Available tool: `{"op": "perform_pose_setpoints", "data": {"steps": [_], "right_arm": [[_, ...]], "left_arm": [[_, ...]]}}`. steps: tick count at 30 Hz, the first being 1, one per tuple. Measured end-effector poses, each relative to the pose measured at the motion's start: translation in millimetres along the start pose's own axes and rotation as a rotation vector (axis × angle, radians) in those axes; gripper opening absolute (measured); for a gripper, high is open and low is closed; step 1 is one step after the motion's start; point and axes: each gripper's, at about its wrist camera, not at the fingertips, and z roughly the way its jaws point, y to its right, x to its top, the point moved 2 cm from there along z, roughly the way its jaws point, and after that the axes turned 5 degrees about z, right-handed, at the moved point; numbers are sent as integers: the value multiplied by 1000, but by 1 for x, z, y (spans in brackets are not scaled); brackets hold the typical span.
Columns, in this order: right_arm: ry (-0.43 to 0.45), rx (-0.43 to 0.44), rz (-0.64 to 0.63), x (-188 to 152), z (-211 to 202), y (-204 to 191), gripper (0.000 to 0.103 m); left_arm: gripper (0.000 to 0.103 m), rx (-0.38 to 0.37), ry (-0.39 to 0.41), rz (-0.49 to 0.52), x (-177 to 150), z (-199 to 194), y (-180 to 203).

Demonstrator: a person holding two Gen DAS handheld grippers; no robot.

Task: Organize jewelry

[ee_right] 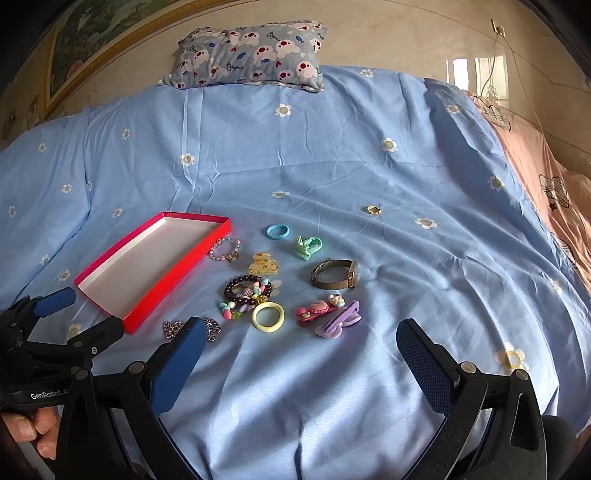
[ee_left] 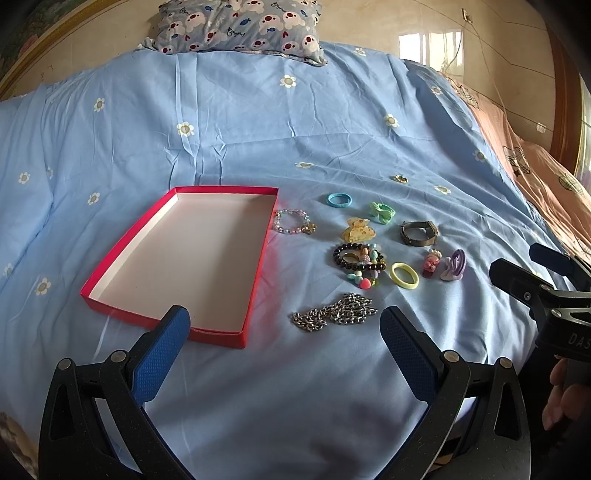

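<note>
A shallow red box with a white inside lies empty on the blue bedsheet. To its right the jewelry is spread out: a silver chain, dark bead bracelets, a yellow hair tie, a watch, a pastel bead bracelet, and a gold ring farther back. My left gripper stands open just short of the box and chain. My right gripper is open near the purple clip.
Also on the sheet are a blue hair tie, a green bow tie, a yellow claw clip and a pink clip. A patterned pillow lies at the head. A peach blanket borders the right.
</note>
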Motion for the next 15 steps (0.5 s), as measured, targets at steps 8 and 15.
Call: {"op": "perform_pose_setpoints", "data": {"steps": [8, 15], "right_arm": [[-10, 7, 11, -1, 3, 1, 103], [-19, 17, 21, -1, 6, 5, 103]], "left_arm": [[103, 0, -9, 0, 0, 4, 1], [103, -12, -19, 0, 1, 8, 1]]}}
